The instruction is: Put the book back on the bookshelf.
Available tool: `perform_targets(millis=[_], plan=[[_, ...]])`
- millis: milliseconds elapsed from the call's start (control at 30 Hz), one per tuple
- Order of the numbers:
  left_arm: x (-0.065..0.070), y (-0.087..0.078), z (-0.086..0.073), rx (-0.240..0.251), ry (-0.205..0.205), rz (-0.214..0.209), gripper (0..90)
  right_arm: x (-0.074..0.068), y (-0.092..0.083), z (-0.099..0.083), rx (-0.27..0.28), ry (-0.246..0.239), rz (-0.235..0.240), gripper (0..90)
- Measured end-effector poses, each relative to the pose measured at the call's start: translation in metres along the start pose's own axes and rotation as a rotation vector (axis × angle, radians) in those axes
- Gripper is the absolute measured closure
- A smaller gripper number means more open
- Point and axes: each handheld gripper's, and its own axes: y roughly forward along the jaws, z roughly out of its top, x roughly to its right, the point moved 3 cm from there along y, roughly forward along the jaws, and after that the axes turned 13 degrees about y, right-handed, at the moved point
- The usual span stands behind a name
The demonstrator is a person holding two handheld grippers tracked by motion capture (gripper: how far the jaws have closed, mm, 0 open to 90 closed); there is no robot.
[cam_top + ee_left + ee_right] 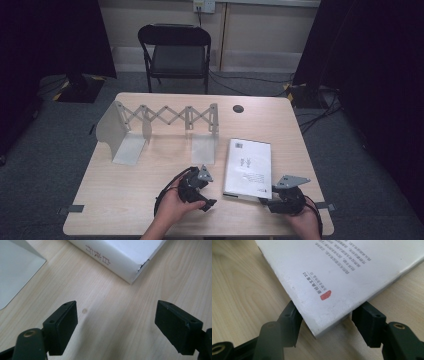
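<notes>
Straddling the near right corner of the white book, your right gripper has its jaws half open, not yet pinching. Left gripper, jaws wide and empty, sits left of the book's near edge on the worktop.

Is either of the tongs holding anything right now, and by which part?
The right tongs straddle the white book's near corner; whether the pads press on it cannot be told. The left tongs are open with nothing between them.
</notes>
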Motion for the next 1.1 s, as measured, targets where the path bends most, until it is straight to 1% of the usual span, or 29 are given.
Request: perform_targets(millis=[33,67,100,167,267,300,333,367,433,467,533,567,600,633,667,700,733,767,800,900,933,967,1000,1100], plan=[[0.0,0.001,0.001,-0.003,0.003,-0.001,18.5,0.0,0.0,0.0,-0.001,0.001,0.002,42.1],[-0.001,0.002,0.003,-0.009,0.02,-0.003,18.5,0.0,0.0,0.0,-0.004,0.005,0.006,42.2],[-0.001,0.002,0.005,-0.011,0.026,-0.003,18.4,0.0,0.0,0.001,-0.002,0.002,0.005,42.3],[-0.001,0.004,0.009,-0.002,0.034,-0.005,18.4,0.0,-0.002,0.002,-0.004,0.0,0.001,42.4],[0.0,0.005,0.015,0.015,0.037,-0.009,18.0,0.0,-0.004,0.003,0.014,0.007,0.012,42.4],[0.0,0.006,0.016,0.017,0.048,-0.014,17.7,0.0,-0.005,0.004,0.023,0.005,0.014,42.6],[0.0,0.006,0.019,0.008,0.068,-0.019,17.5,0.0,-0.007,0.004,0.027,0.009,0.017,42.9],[0.001,0.007,0.022,0.023,0.055,-0.016,17.5,0.0,-0.008,0.005,0.036,0.017,0.028,43.3],[0.001,0.006,0.026,0.021,0.072,-0.017,17.1,0.001,-0.01,0.007,0.045,0.027,0.036,43.9],[0.0,0.006,0.03,0.032,0.079,-0.023,17.1,0.001,-0.01,0.007,0.047,0.022,0.036,44.0],[0.001,0.006,0.035,0.042,0.079,-0.02,16.3,0.0,-0.011,0.007,0.046,0.021,0.033,44.3],[0.001,0.007,0.037,0.034,0.092,-0.02,16.2,0.0,-0.012,0.008,0.051,0.018,0.034,44.7],[0.001,0.008,0.04,0.019,0.113,-0.014,16.2,0.0,-0.013,0.008,0.055,0.019,0.036,45.1],[0.003,0.009,0.043,0.021,0.109,0.0,16.6,0.0,-0.014,0.009,0.059,0.023,0.041,45.5],[0.003,0.009,0.045,0.019,0.119,-0.001,16.4,0.0,-0.014,0.01,0.061,0.021,0.041,45.8],[0.003,0.01,0.047,0.024,0.121,-0.007,16.2,-0.001,-0.015,0.01,0.059,0.013,0.038,46.0],[0.003,0.01,0.051,0.036,0.135,-0.004,16.6,-0.001,-0.015,0.01,0.059,0.012,0.036,46.1],[0.003,0.01,0.053,0.035,0.142,-0.003,16.5,-0.001,-0.016,0.011,0.069,0.013,0.042,46.6],[0.003,0.01,0.055,0.027,0.149,0.0,15.8,-0.001,-0.017,0.011,0.069,0.013,0.045,47.1],[0.004,0.014,0.063,0.026,0.166,0.015,16.4,-0.001,-0.018,0.012,0.074,0.01,0.048,47.9],[0.004,0.015,0.064,0.027,0.163,0.018,16.4,-0.001,-0.019,0.013,0.076,0.018,0.052,47.9],[0.004,0.015,0.064,0.027,0.163,0.018,16.6,-0.001,-0.019,0.013,0.08,0.022,0.055,48.0],[0.005,0.016,0.068,0.03,0.177,0.006,16.6,-0.001,-0.019,0.013,0.08,0.019,0.054,48.2],[0.004,0.02,0.073,0.027,0.183,0.008,16.7,-0.001,-0.02,0.014,0.082,0.018,0.056,48.4]])
